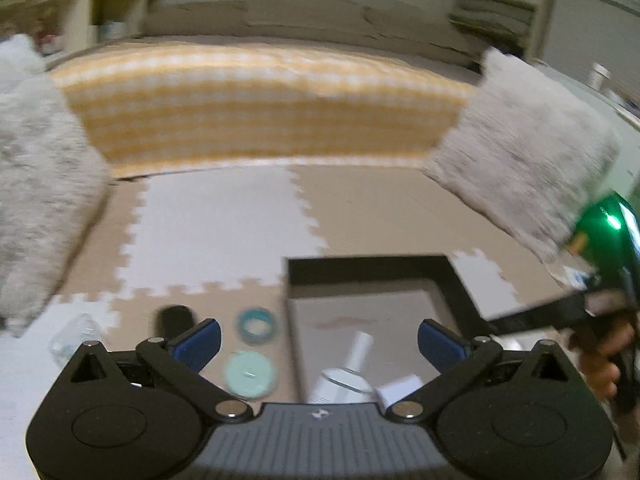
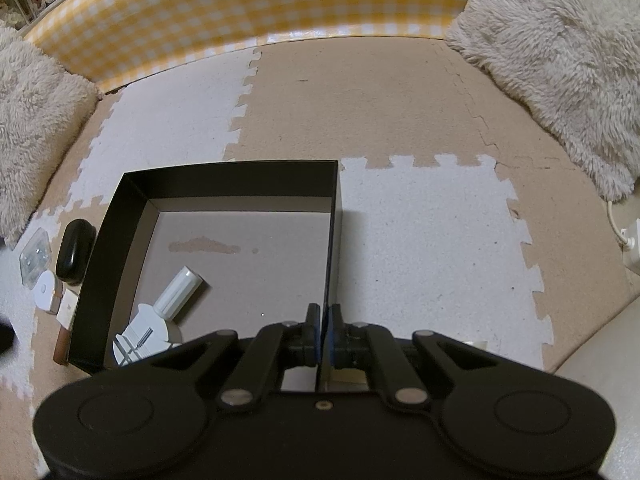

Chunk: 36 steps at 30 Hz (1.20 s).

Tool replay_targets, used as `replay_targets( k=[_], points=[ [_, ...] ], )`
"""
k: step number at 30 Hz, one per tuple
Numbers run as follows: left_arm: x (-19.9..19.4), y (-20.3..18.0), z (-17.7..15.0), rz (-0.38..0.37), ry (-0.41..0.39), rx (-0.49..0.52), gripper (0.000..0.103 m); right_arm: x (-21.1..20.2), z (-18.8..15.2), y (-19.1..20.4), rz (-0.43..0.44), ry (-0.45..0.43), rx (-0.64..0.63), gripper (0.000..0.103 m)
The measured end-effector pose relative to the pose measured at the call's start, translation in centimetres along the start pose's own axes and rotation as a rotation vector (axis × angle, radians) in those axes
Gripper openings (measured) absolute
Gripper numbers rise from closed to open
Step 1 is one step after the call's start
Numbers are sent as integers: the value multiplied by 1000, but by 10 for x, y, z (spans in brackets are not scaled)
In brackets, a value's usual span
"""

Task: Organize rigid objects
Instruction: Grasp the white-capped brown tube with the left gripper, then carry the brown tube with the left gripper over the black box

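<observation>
Tool [image 2: 160, 312] inside box [image 2: 120, 216]; case [image 2: 75, 252], tape roll [image 2: 47, 291] just left outside it.

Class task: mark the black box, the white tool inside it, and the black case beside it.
Black box [image 2: 230, 179]: right wrist view, far wall.
White tool [image 2: 176, 294]: right wrist view, ribbed handle.
Black case [image 2: 75, 250]: right wrist view, top surface.

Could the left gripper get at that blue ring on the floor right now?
Probably yes. The left gripper is open and empty, and the blue ring lies bare on the mat just ahead, outside the black box, with nothing covering it.
</observation>
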<state>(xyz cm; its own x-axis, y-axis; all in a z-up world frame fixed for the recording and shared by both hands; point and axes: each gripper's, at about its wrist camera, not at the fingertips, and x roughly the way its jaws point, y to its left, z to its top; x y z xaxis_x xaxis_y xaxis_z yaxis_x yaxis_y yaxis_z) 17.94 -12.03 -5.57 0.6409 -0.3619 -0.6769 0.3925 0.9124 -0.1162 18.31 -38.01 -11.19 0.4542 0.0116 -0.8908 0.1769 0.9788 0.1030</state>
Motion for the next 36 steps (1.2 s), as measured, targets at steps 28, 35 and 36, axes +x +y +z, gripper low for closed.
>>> replay_targets(
  k=[28, 35, 36],
  points=[
    [70, 75, -47, 137, 284, -12, 42, 0, -1, -1, 2, 0, 1, 4],
    [90, 74, -62, 151, 310, 36, 39, 0, 0, 0, 2, -1, 1, 4],
    [89, 75, -62, 147, 298, 34, 38, 0, 0, -1, 2, 0, 1, 4]
  ],
)
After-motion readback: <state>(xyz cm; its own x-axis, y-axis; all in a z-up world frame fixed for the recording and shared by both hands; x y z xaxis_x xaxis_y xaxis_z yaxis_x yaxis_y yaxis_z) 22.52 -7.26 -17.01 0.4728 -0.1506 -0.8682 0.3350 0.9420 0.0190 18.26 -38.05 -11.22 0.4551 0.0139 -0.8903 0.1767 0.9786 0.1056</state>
